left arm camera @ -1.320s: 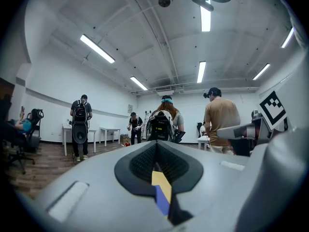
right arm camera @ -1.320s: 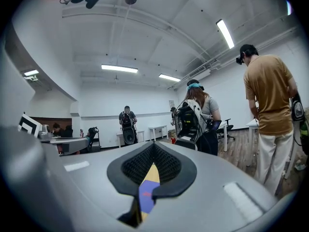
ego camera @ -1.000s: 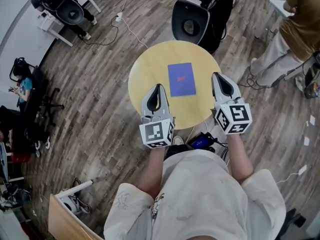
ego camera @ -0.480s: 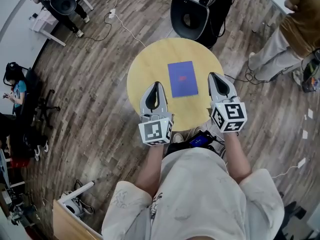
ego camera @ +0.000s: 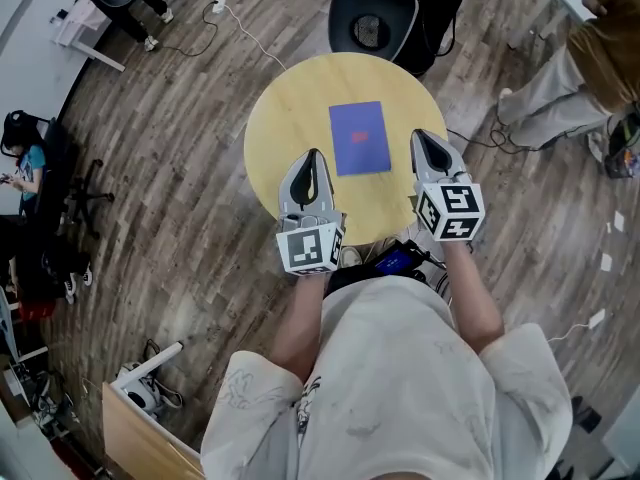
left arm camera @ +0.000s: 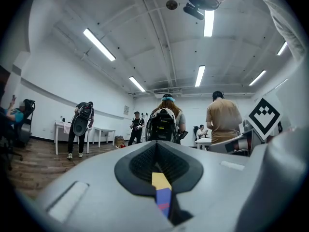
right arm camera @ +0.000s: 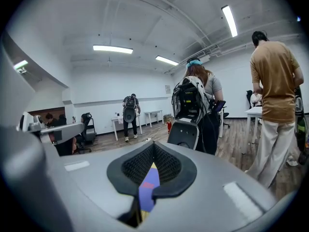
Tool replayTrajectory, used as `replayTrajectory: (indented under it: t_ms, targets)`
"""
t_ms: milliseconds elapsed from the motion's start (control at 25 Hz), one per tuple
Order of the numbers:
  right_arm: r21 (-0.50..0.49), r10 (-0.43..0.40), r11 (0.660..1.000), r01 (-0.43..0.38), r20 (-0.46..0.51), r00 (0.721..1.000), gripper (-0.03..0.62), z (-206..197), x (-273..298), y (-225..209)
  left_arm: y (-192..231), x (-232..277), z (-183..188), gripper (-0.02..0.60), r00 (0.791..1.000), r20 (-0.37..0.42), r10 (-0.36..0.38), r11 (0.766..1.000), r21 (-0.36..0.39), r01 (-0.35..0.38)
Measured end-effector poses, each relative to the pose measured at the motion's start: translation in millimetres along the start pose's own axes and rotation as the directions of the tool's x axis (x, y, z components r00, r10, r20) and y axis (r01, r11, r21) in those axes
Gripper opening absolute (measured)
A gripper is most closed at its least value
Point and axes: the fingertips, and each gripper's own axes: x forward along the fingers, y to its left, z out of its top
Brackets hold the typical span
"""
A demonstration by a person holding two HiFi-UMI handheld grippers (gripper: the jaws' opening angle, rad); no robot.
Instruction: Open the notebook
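A closed blue notebook point(ego camera: 360, 138) with a small red mark lies flat in the middle of a round yellow table point(ego camera: 280, 118). My left gripper point(ego camera: 313, 154) hovers over the table's near part, just left of the notebook's near left corner, jaws shut and empty. On the other side, my right gripper point(ego camera: 420, 135) is beside the notebook's right edge, also shut and empty. In the left gripper view the left gripper point(left arm camera: 157, 146) shows a strip of notebook point(left arm camera: 164, 199) through the slit below its tips. The right gripper point(right arm camera: 153, 148) likewise frames the notebook point(right arm camera: 147, 185).
A black chair point(ego camera: 372, 23) stands at the table's far side. A person in a brown top point(ego camera: 600, 38) stands at the right, another sits at the far left point(ego camera: 25, 158). Cables run over the wooden floor. A blue-lit device point(ego camera: 397, 260) lies below the table's near edge.
Both grippers have moved forward and down toward the table and now flank the notebook's near half. The notebook has not moved.
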Motion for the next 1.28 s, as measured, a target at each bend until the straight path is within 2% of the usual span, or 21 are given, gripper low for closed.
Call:
replayTrajectory:
  t_ms: [240, 480, 600, 720, 800, 1280]
  targets:
    - [0.038, 0.013, 0.999, -0.009, -0.11, 0.994, 0.006, -75, 43, -11, 6, 8, -41, 0.018, 1.0, 0.012, -0.003, 1.0, -0.002, 0.003]
    - [0.14, 0.034, 0.99, -0.001, -0.234, 0.972, 0.006, -148, 87, -24, 12, 24, -73, 0.018, 1.0, 0.003, -0.006, 1.0, -0.014, 0.006]
    - [0.157, 0.023, 0.987, 0.022, -0.279, 0.96, 0.006, -176, 106, -34, 13, 36, -86, 0.018, 1.0, 0.004, -0.002, 1.0, -0.014, 0.002]
    - [0.173, 0.019, 0.984, 0.042, -0.339, 0.94, 0.008, -206, 122, -43, 15, 45, -98, 0.018, 1.0, 0.001, 0.004, 1.0, -0.019, -0.004]
    - [0.185, 0.029, 0.982, 0.044, -0.373, 0.928, 0.032, -224, 124, -40, 17, 43, -103, 0.018, 1.0, -0.003, 0.007, 1.0, -0.02, -0.007]
    - [0.189, 0.061, 0.981, 0.042, -0.511, 0.857, 0.098, -304, 135, -39, 15, 51, -141, 0.018, 0.999, -0.047, 0.0, 1.0, -0.026, -0.001]
